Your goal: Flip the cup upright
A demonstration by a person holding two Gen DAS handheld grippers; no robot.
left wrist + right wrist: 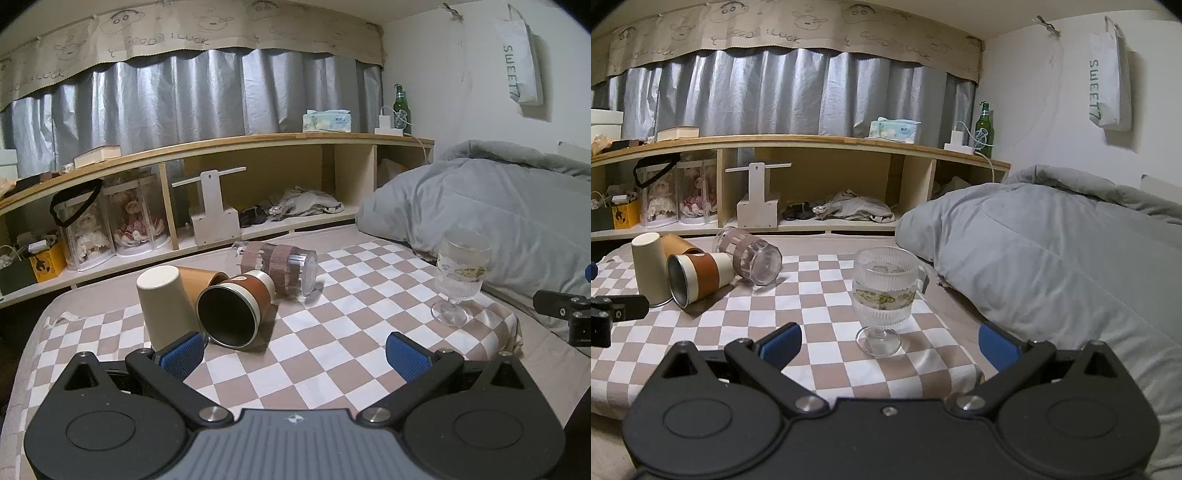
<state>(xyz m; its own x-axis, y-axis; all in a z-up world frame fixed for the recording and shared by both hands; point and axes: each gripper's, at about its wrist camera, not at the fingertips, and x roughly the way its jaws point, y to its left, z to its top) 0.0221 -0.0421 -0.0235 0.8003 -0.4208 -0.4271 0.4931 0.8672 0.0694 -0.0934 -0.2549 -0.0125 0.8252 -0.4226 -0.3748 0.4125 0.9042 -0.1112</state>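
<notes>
Several cups lie on a checkered cloth (pixel 332 332). A brown-banded steel cup (pixel 236 306) lies on its side, mouth toward me; it also shows in the right wrist view (pixel 698 273). A cream cup (pixel 166 306) stands upside down beside it. An orange-brown cup (pixel 199 275) lies behind. A clear tumbler with a brown sleeve (pixel 280 267) lies on its side. A ribbed glass goblet (pixel 882 295) stands upright. My left gripper (pixel 295 356) is open, just short of the steel cup. My right gripper (pixel 890 343) is open, with the goblet's foot between its fingers.
A grey duvet (pixel 1052 258) is piled on the right of the bed. A low wooden shelf (pixel 812 144) runs along the back, holding doll cases, clothes, a tissue pack and a green bottle (pixel 984 129). Grey curtains hang behind it.
</notes>
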